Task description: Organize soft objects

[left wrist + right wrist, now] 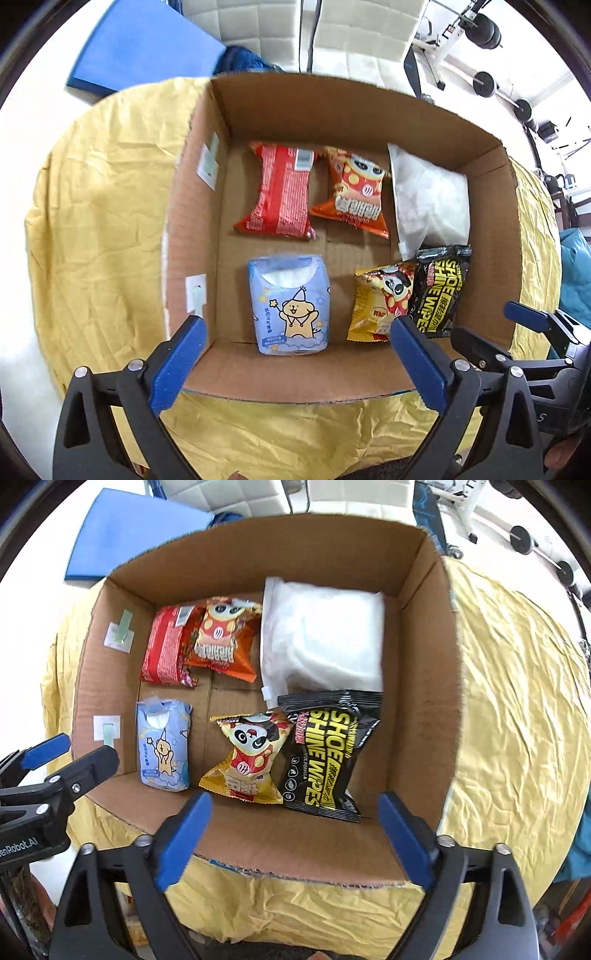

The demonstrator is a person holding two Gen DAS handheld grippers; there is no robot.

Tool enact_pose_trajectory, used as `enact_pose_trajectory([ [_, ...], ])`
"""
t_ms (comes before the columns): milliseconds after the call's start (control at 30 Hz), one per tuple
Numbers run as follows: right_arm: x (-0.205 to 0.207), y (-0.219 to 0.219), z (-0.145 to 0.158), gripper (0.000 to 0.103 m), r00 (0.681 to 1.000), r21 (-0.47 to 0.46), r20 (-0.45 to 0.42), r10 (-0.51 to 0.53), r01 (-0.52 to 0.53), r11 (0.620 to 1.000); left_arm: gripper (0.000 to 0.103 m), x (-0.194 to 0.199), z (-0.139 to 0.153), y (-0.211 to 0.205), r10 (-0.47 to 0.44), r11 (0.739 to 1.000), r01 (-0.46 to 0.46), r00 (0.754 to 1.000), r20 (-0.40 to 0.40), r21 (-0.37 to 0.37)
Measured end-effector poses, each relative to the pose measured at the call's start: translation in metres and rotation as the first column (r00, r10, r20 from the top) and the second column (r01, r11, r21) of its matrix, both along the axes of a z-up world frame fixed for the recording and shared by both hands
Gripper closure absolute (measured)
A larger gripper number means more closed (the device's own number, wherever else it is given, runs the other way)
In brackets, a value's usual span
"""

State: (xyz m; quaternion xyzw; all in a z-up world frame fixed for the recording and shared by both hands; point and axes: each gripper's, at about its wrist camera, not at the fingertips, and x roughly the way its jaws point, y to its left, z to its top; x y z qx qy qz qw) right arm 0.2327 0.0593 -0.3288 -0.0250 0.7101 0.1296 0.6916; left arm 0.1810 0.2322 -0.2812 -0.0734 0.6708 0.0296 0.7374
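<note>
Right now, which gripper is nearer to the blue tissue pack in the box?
Left. The left gripper hangs open right above the blue tissue pack; the right gripper hangs open over the yellow snack bag and black wipes pack, further aside.

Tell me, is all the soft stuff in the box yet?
Six packs lie inside the cardboard box, among them the tissue pack and wipes pack. Both the left hand-held gripper and right hand-held gripper are open and empty. Nothing shows left on the yellow cloth.

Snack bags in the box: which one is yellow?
The yellow panda snack bag, front row, beside the black shoe wipes. The other two are orange and red.
</note>
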Motion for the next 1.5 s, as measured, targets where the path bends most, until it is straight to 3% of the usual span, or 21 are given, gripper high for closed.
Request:
enact_pose_trajectory([
  [233, -0.004, -0.017, 0.029, 0.0, 0.996, -0.001, 0.065, -0.066, 0.066, 0.998, 0.0, 0.0, 0.014, -0.008, 0.0, 1.0, -0.002, 0.998, 0.07, 0.025],
  [667, -0.031, -0.024, 0.067, 0.0, 0.988, 0.026, 0.129, -0.089, 0.086, 0.996, 0.0, -0.025, 0.08, -0.023, -0.011, 0.998, -0.001, 0.982, 0.186, 0.067],
  [900, -0.07, -0.045, 0.142, 0.0, 0.964, 0.045, 0.246, -0.098, 0.09, 0.995, 0.0, -0.063, 0.154, -0.035, -0.002, 0.998, -0.015, 0.951, 0.309, 0.054],
  [1033, -0.101, -0.059, 0.189, 0.0, 0.946, 0.066, 0.306, -0.106, 0.09, 0.994, 0.0, -0.087, 0.193, -0.045, -0.026, 0.996, -0.009, 0.929, 0.368, 0.092],
  [1300, -0.151, -0.074, 0.265, 0.0, 0.904, 0.078, 0.417, -0.095, 0.069, 0.995, 0.0, -0.122, 0.229, -0.056, -0.043, 0.997, 0.012, 0.919, 0.391, 0.083],
  [1500, -0.177, -0.078, 0.301, 0.0, 0.881, 0.077, 0.464, -0.091, 0.062, 0.995, 0.0, -0.14, 0.244, -0.057, -0.016, 0.997, -0.013, 0.918, 0.397, 0.07],
])
